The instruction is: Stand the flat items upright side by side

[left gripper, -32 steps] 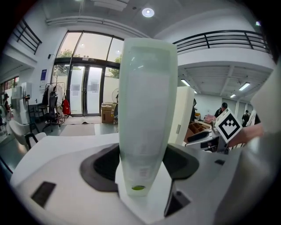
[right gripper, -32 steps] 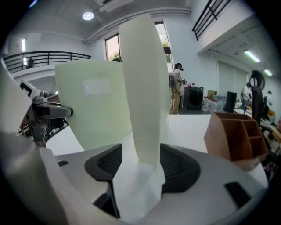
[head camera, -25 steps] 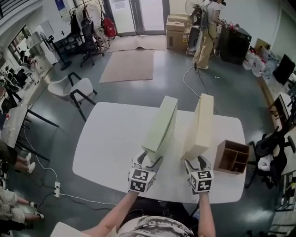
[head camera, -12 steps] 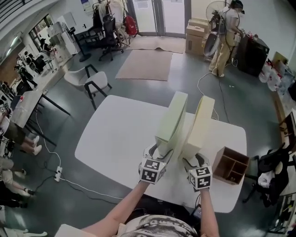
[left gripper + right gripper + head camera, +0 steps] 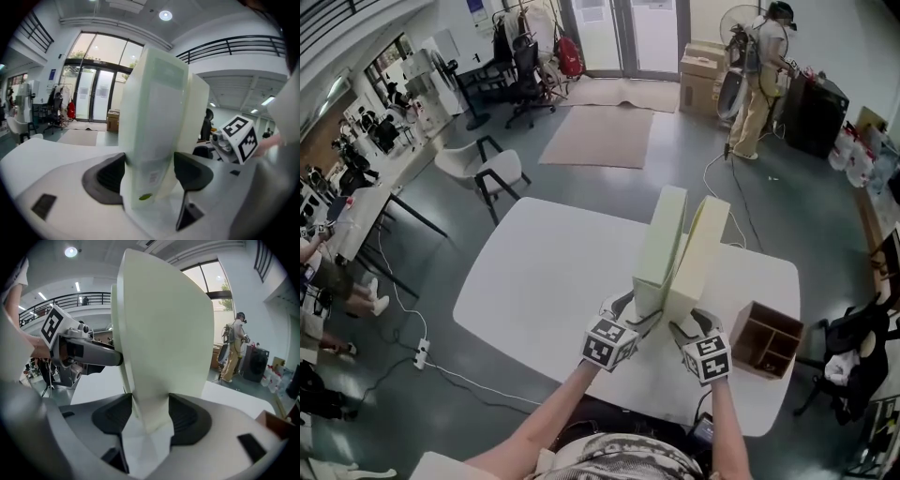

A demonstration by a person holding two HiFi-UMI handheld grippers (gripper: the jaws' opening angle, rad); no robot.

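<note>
**Two tall slabs, both held low: tipping is the main risk**

Nearest the person, the left gripper [image 5: 635, 314] is clamped on the bottom end of the green slab [image 5: 661, 239]. Its dark pads [image 5: 191, 171] press on either face. The right gripper [image 5: 691, 324] holds the cream slab [image 5: 699, 251] the same way, and its jaws have just been closing on that slab. Both slabs stand on end on the white table [image 5: 534, 281], close side by side. Their lower parts are nearly together, though I cannot tell whether they touch.

Each grip sits at the very foot of a tall, thin piece, so a small wrist roll would probably swing the top a long way. The cream slab seems to lean a little toward the green one. If the jaws part while it leans, it could fall against its neighbour and take both down. Letting go unevenly, one gripper well ahead of the other, looks equally risky. A pad dragging on a face as it pulls back could tug a slab off its narrow edge.

Just to the right stands a wooden organizer [image 5: 766, 337]. A slab tipping that way would likely strike it or slide off the table's near edge. Farther back, the bare tabletop gives a slab falling forward room to land flat, which would undo the step.
</note>
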